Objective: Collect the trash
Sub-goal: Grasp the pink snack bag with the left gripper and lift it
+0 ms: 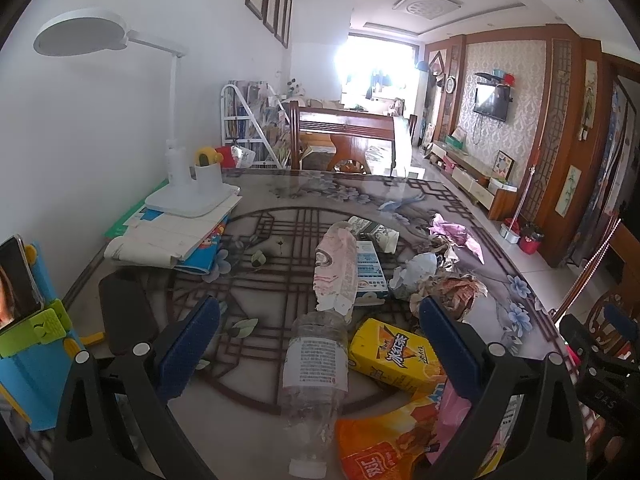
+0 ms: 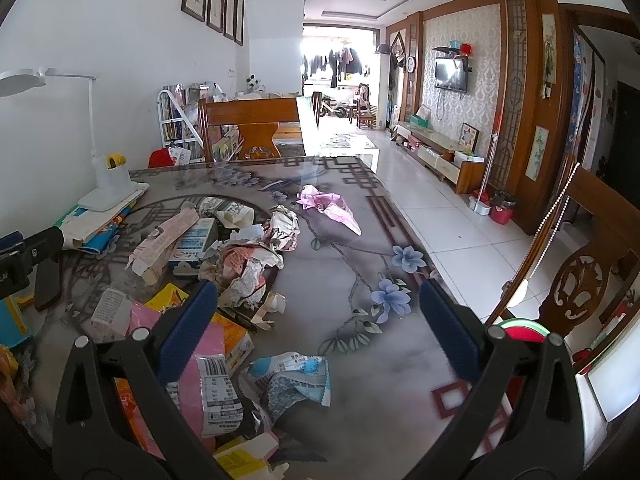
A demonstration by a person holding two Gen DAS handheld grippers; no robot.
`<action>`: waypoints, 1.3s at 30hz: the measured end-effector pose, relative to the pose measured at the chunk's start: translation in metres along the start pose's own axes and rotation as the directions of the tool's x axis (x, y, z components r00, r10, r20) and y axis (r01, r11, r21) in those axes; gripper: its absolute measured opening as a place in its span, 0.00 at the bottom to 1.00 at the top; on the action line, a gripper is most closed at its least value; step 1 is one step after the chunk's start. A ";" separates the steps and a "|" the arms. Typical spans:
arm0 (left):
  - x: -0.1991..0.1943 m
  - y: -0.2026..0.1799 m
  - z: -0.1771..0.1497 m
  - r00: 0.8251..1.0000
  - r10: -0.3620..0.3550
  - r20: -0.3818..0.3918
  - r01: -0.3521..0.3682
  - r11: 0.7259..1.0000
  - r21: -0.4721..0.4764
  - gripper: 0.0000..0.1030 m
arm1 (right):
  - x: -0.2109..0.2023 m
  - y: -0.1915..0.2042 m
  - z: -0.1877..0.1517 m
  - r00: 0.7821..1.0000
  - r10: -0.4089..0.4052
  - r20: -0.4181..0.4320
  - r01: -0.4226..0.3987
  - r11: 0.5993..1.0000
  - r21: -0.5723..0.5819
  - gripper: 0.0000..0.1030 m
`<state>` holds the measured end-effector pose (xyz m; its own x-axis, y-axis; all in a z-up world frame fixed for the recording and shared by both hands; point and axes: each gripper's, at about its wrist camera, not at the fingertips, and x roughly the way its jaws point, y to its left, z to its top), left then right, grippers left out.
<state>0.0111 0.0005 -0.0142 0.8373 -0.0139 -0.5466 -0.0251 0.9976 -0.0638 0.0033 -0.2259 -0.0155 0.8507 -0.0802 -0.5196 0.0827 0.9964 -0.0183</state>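
Trash lies scattered over the patterned table. In the left wrist view my left gripper is open above a clear crushed plastic bottle, which lies between the blue pads. A yellow drink carton, an orange snack bag, a pink flattened box and crumpled paper sit close by. In the right wrist view my right gripper is open over the table, with a crumpled blue-white wrapper just below the gap. A pink wrapper lies farther off.
A white desk lamp stands on stacked papers at the left. A phone in a blue holder is at the near left. Wooden chairs stand behind the table and another chair at its right edge.
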 end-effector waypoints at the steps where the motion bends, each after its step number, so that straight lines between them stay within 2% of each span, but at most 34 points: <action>1: 0.000 0.000 0.000 1.000 -0.002 0.001 0.002 1.000 0.001 0.93 | 0.001 0.000 0.000 1.000 -0.002 -0.002 0.002 1.000 -0.002 0.97; 9: 0.001 -0.003 -0.002 0.999 -0.043 -0.013 0.043 0.999 0.008 0.92 | 0.002 -0.001 -0.001 1.000 -0.012 -0.005 0.012 1.000 0.000 0.97; 14: -0.003 -0.016 -0.004 0.996 -0.088 -0.004 0.088 0.994 0.070 0.92 | 0.005 -0.012 0.001 0.999 -0.035 -0.009 0.035 0.999 0.038 0.97; 16: -0.002 -0.026 -0.008 0.987 -0.154 -0.032 0.157 0.983 0.098 0.92 | 0.006 -0.018 0.002 0.999 -0.044 -0.013 0.045 0.997 0.058 0.97; 20: 0.001 -0.047 -0.018 0.971 -0.219 -0.092 0.231 0.962 0.143 0.91 | 0.005 -0.024 0.004 0.998 -0.056 -0.012 0.056 0.996 0.071 0.97; 25: 0.004 -0.077 -0.041 0.924 -0.326 -0.199 0.354 0.926 0.128 0.78 | 0.004 -0.040 0.003 0.994 -0.109 -0.018 0.110 0.991 0.075 0.96; 30: 0.019 -0.106 -0.058 0.903 -0.329 -0.275 0.377 0.916 0.141 0.79 | 0.007 -0.064 -0.003 0.988 -0.141 -0.058 0.147 0.982 0.115 0.96; 32: 0.024 -0.112 -0.061 0.906 -0.310 -0.287 0.361 0.922 0.142 0.79 | 0.007 -0.071 -0.006 0.986 -0.148 -0.075 0.156 0.980 0.123 0.97; 35: 0.036 -0.114 -0.066 0.893 -0.303 -0.334 0.358 0.927 0.115 0.78 | 0.010 -0.079 -0.011 0.985 -0.142 -0.103 0.155 0.979 0.135 0.97; 37: 0.046 -0.109 -0.069 0.874 -0.320 -0.365 0.371 0.926 0.076 0.74 | 0.013 -0.082 -0.012 0.984 -0.133 -0.121 0.150 0.978 0.144 0.97; 39: 0.050 -0.103 -0.071 0.861 -0.340 -0.378 0.380 0.924 0.036 0.62 | 0.017 -0.082 -0.014 0.983 -0.119 -0.141 0.140 0.979 0.151 0.97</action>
<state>0.0171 -0.1080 -0.0941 0.5235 -0.3761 -0.7646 0.3151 0.9192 -0.2364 0.0040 -0.3084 -0.0344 0.7528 -0.1932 -0.6293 0.2782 0.9598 0.0381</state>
